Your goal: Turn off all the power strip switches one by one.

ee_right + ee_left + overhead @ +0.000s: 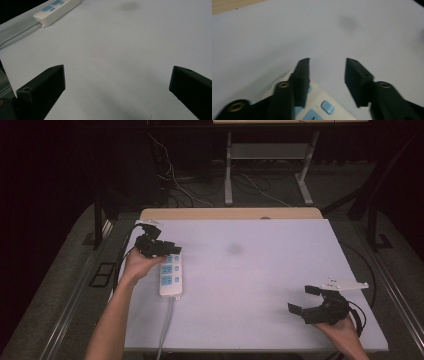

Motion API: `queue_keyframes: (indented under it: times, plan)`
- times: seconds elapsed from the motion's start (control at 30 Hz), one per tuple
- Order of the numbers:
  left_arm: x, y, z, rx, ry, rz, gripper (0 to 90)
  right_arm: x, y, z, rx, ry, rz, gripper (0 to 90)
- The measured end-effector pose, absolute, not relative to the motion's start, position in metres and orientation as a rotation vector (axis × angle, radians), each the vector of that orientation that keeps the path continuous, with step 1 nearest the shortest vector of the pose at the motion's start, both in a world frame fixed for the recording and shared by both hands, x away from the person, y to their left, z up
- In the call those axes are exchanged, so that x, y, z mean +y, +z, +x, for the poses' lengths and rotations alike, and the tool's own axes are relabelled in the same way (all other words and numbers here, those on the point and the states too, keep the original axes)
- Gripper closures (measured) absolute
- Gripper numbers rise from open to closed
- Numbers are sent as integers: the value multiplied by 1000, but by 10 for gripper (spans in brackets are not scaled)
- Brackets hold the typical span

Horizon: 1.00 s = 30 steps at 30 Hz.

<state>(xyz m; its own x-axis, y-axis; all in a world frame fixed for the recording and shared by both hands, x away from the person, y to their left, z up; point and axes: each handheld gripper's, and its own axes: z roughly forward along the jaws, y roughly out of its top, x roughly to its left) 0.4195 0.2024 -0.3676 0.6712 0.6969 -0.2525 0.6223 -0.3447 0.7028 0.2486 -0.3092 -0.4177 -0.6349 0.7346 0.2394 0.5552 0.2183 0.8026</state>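
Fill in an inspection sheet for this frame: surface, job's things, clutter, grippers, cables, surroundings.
Surface: pale sheet over a wooden table; one dark smudge near its middle.
Job's things: white power strip with blue sockets, lying flat near the sheet's left edge.
Clutter: nothing seen.
Grippers: left gripper above the strip's far end, fingers apart with nothing between them; right gripper near the sheet's right front corner, fingers wide apart over bare sheet.
Cables: grey power cord runs from the strip's near end off the front edge; a black gripper cable trails from the left gripper.
Surroundings: dark floor, loose wires and a metal table frame behind.
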Motion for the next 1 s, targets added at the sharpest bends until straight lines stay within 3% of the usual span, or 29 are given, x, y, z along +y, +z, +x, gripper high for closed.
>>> queue_keyframes:
  times: [0.3, 0.53, 1.0]
  plan:
    - [205, -363, 388, 995, 139, 1967, 157, -309, -417, 248, 2288, 1391, 1236, 0]
    - [200, -368, 363, 1006, 195, 1951, 0, -308, -417, 248, 2287, 1396, 1233, 0]
    - [194, -386, 313, 948, 244, 1919, 0, -311, -416, 247, 2261, 1421, 1254, 0]
